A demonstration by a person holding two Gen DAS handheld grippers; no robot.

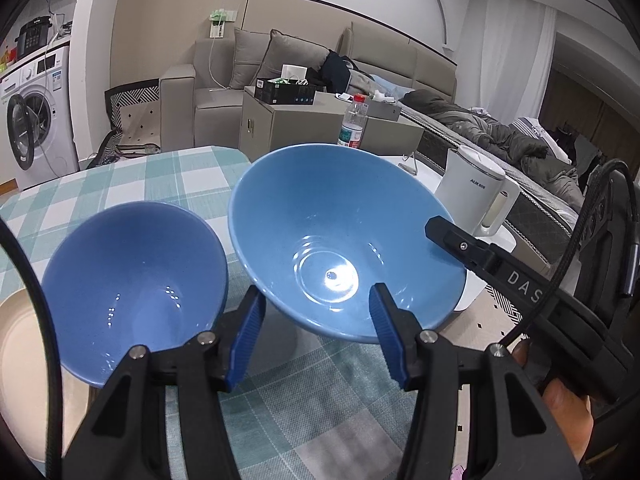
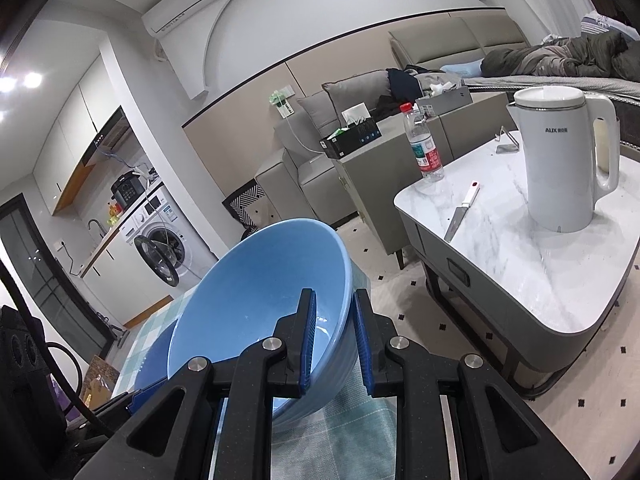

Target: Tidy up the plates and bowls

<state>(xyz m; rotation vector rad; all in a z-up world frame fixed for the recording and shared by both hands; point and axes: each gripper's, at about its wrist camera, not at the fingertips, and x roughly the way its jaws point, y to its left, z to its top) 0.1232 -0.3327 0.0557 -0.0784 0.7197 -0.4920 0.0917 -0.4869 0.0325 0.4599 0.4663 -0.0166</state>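
Two blue bowls, lifted above the checked tablecloth (image 1: 120, 184)

Right gripper (image 2: 334, 344) — pinching the light blue bowl (image 2: 256, 292) by its rim; left gripper (image 1: 316, 336) — half spread, empty, darker blue bowl (image 1: 132, 280) beside it.

Each camera rides close behind its own gripper, looking forward and downward along the fingers over the checked tabletop (image 1: 120, 184) toward the sofa wall, and both views share the large light blue bowl (image 1: 344, 240), the white kettle (image 2: 560, 160) and the washing machine (image 1: 32, 120).
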